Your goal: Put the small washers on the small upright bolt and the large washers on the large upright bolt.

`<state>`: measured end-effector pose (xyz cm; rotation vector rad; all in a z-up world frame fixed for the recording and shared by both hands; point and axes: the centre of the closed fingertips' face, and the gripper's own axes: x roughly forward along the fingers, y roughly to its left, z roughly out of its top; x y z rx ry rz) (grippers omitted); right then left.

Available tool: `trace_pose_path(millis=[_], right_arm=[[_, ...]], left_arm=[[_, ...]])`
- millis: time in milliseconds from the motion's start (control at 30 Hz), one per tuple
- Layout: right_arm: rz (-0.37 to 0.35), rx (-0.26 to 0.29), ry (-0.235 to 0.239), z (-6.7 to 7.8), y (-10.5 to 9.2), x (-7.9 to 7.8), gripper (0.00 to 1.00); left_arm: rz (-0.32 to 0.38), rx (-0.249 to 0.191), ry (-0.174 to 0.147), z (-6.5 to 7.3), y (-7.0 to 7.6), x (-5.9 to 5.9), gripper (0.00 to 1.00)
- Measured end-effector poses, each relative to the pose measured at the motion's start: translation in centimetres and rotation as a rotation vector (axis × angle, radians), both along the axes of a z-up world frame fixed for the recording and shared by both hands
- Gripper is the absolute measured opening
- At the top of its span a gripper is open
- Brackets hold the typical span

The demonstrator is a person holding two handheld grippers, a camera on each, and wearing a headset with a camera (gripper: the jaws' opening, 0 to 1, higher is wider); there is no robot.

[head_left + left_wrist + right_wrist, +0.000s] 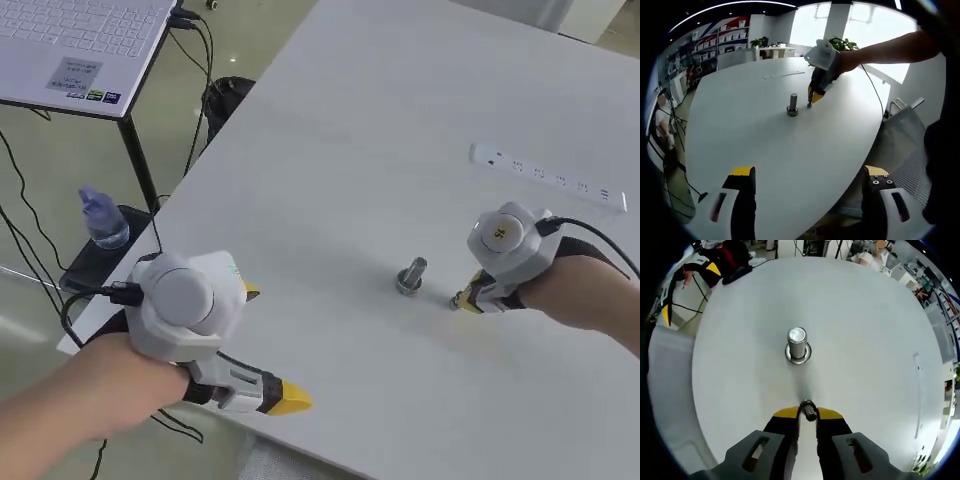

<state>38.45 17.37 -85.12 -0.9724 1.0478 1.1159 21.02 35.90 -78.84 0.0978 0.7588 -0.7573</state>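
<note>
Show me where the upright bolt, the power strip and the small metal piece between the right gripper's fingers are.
upright bolt [798, 346]: right gripper view, on its shaft.
power strip [548, 178]: head view, middle of its white body.
small metal piece [808, 410]: right gripper view, its rounded top end.

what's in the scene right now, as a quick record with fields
table: white, round-edged
upright bolt: stands mid-table, with a wider ring at its base; washer or bolt head, cannot tell
right gripper: shut on a small metal part, tip down at the table beside the bolt
left gripper: open, empty, near the table edge
power strip: lies on the table beyond the bolt
</note>
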Motion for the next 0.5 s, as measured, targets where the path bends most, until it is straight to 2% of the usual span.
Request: trace_pose_path(millis=[500], right_arm=[[-0.003, -0.007, 0.007, -0.47, 0.07, 0.05, 0.13]], left_arm=[[-0.001, 0.002, 0.015, -0.29, 0.07, -0.25, 0.87]])
